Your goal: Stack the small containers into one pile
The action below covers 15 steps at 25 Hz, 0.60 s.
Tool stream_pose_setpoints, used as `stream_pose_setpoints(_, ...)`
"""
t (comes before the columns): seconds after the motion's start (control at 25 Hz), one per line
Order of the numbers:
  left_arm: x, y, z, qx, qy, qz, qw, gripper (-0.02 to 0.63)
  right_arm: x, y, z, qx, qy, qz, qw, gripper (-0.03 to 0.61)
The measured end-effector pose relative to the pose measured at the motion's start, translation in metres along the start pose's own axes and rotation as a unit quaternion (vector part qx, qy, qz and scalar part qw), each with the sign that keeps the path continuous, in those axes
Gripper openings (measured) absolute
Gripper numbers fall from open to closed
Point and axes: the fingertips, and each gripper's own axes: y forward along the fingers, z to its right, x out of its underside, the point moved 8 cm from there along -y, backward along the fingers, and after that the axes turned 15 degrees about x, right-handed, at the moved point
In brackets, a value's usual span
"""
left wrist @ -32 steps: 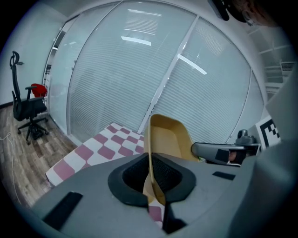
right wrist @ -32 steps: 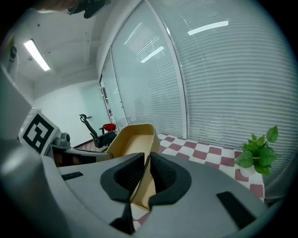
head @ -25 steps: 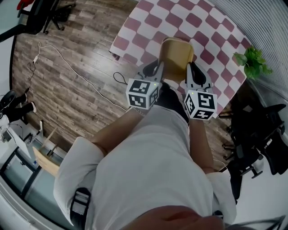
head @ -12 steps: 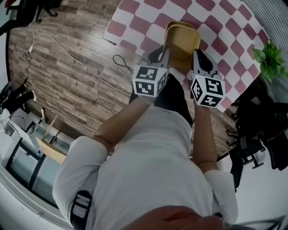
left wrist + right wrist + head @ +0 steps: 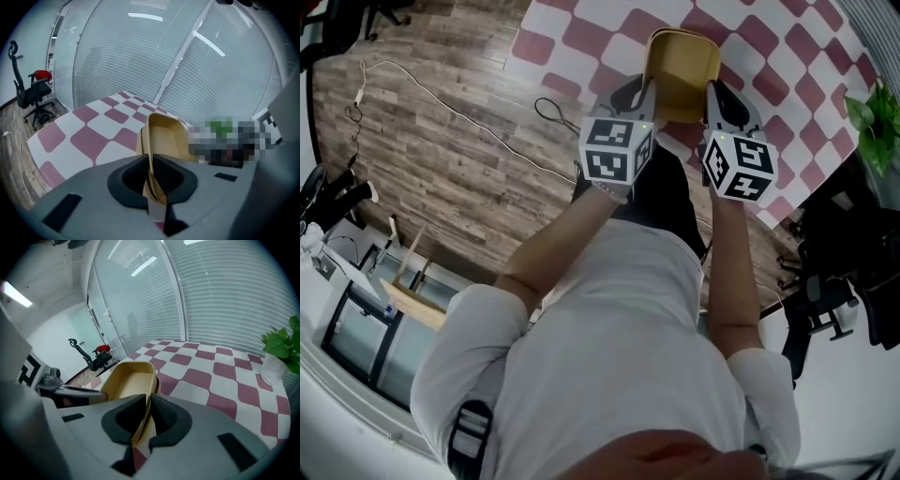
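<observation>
Head view — yellow tub (image 5: 682, 66) over the near edge of the checked table (image 5: 581, 37), with the left gripper (image 5: 639, 94) and right gripper (image 5: 719, 94) at its two long sides. Lifted or resting, cannot tell.

Left gripper view: jaws pinched on the tub's side wall. A second rim sits just outside the first — tubs nested.

Right gripper view: jaws clamped on the opposite wall. A potted plant (image 5: 280, 345) stands far across the table.

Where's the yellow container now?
The yellow container is top centre in head view, gripped by left hand-held gripper and right hand-held gripper, over the checkered table.
</observation>
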Motion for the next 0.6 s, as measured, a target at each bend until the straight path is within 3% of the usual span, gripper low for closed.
stream_pose_setpoints(0.12,0.000,0.003,-0.003,0.008,-0.003,-0.001,1.0000,0.043,0.003,0.006,0.001,0.000,0.001,-0.005,1.000,0.055)
stream_pose_setpoints(0.24,-0.005,-0.007,-0.003,0.011,0.002,0.009,0.9999,0.046,-0.001,0.001,0.004,0.004,0.004,0.003,1.000,0.129)
stream_pose_setpoints(0.4,-0.016,-0.030,-0.002,-0.006,0.042,0.032,0.9986,0.055,-0.009,-0.016,0.003,0.015,-0.007,0.034,0.999,0.059)
stream_pose_setpoints(0.6,-0.008,-0.017,-0.008,0.003,0.057,0.013,0.9983,0.041,0.005,-0.002,-0.005,0.010,-0.007,0.026,1.000,0.046)
